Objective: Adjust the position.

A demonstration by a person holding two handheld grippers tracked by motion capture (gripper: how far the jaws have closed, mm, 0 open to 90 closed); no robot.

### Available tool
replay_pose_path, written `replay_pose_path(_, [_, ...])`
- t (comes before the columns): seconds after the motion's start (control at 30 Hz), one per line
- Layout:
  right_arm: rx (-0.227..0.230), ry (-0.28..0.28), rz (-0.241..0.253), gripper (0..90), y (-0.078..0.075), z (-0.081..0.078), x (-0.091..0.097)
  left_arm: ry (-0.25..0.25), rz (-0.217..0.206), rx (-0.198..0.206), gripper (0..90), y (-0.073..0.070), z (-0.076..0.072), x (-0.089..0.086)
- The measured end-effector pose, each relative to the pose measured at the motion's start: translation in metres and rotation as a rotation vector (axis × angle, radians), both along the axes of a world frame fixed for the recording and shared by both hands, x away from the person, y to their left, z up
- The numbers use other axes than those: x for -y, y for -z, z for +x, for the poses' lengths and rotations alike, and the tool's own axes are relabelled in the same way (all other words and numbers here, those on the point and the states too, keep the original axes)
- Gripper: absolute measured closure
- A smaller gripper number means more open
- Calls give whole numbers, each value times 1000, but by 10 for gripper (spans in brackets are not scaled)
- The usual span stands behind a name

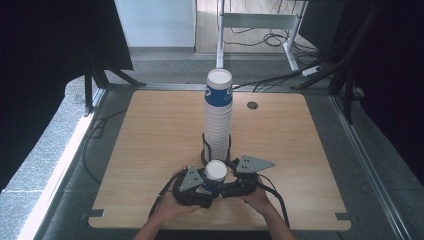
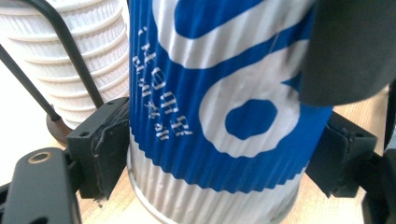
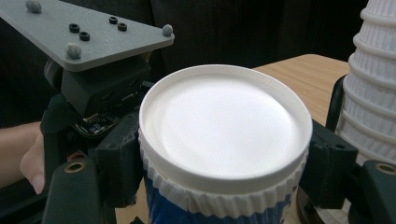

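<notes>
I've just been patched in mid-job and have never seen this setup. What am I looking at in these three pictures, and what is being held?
No robot arm here: a person at a wooden table holds a hand-held two-jaw gripper in each hand. The high view looks down from above the person's side; the left gripper shows at its left and the right gripper at its right. Each of the other two pictures comes from a camera riding on one gripper, looking along its black jaws.

On the table a tall stack of ribbed paper cups stands in a black wire holder. In front of it is a single blue and white cup with a white lid. Both grippers clamp this cup: the left low on its body, the right just under the lid.
</notes>
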State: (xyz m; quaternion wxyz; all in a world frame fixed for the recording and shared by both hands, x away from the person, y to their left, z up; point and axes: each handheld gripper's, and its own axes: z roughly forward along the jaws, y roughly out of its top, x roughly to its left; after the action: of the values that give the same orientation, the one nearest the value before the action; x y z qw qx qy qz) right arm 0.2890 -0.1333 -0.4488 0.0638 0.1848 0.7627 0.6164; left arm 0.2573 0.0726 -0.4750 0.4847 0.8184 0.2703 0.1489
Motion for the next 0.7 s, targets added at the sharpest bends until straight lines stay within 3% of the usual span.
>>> replay_pose_path(0.43, [-10, -3, -17, 234, 1, 2, 1, 3, 45, 15, 177, 0, 0, 0])
replay_pose_path(0.7, [-7, -8, 5, 220, -3, 1, 5, -11, 81, 44, 178, -2, 0, -1])
